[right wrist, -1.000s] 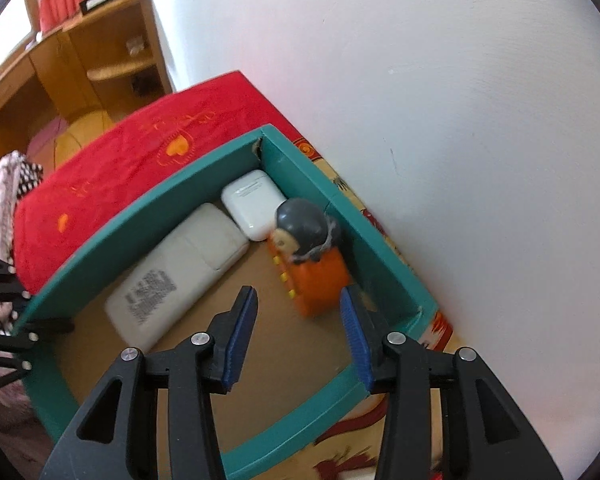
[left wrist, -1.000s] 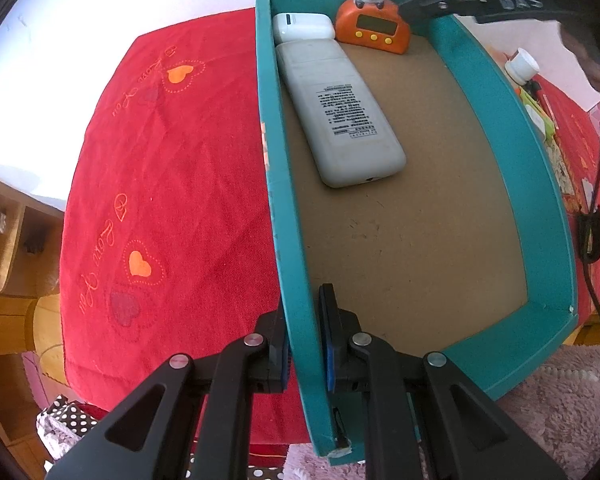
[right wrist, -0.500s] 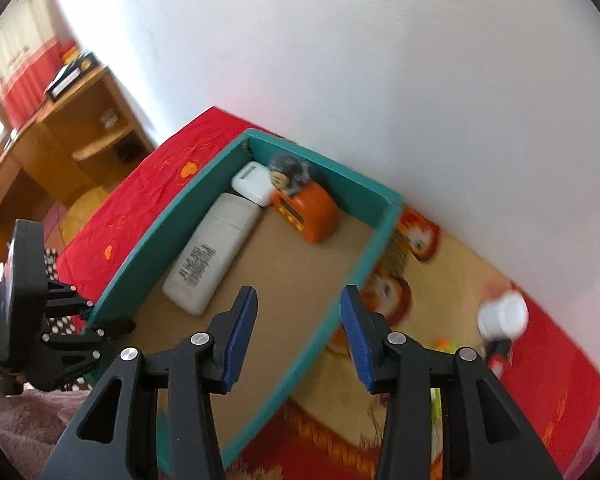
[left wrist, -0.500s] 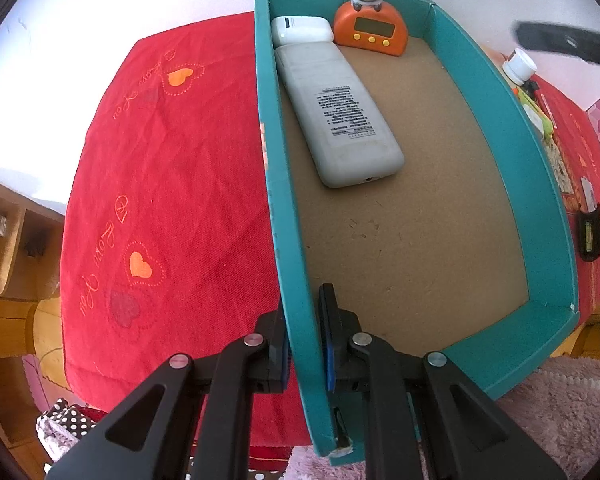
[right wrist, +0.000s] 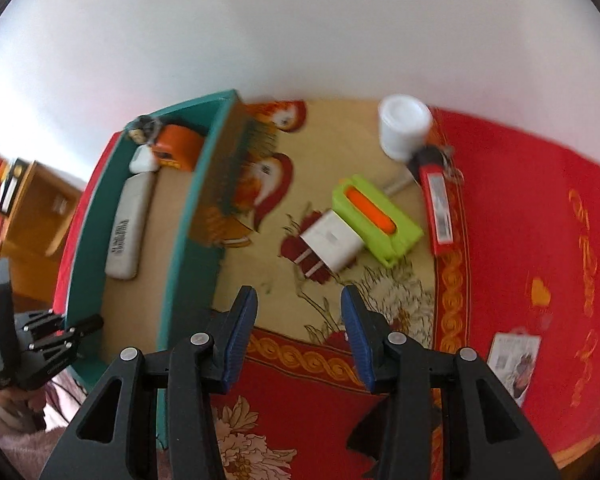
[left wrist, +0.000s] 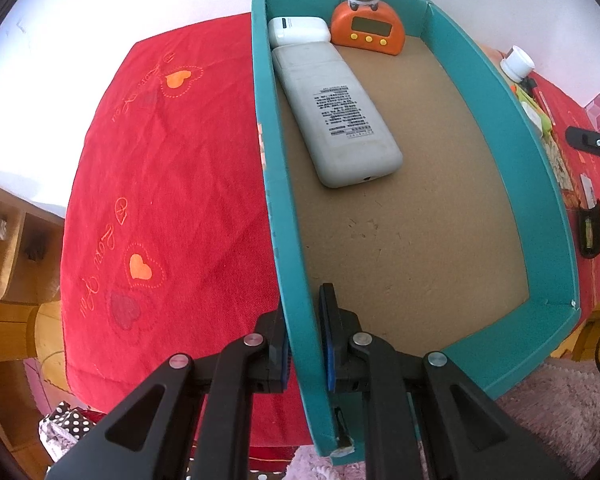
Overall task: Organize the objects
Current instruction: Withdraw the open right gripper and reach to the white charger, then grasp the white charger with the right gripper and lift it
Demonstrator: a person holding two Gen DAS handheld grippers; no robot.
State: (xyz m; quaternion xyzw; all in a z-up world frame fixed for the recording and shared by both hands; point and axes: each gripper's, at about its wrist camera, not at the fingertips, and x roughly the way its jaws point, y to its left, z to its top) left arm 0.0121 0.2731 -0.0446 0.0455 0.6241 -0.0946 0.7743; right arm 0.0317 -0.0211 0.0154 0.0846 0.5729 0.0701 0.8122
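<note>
Red embroidered cloth covers the desk (left wrist: pixel 172 184); on it the teal cardboard tray (left wrist: pixel 540 184), pinched at its wall by the left claw (left wrist: pixel 303 340), could tip or drag if tugged. Beside the tray, ahead of the part-open, empty right claw (right wrist: pixel 298 322), lie a boxy green case (right wrist: pixel 380 220) and smooth white plug (right wrist: pixel 332 242).

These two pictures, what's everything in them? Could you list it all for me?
box: one, teal, on the cloth
remote: one, grey-white, in the box along its left wall
white case: one, box's far corner
timer: one, orange with monkey figure, box's far end
jar: one, white, by the wall
green case: one, green with orange strip, on the cloth
charger: one, white, touching the green case
red stick: one, right of the green case
tablecloth: one, red
left gripper: black, clamped on the box wall
right gripper: black, open, empty, above the cloth
</note>
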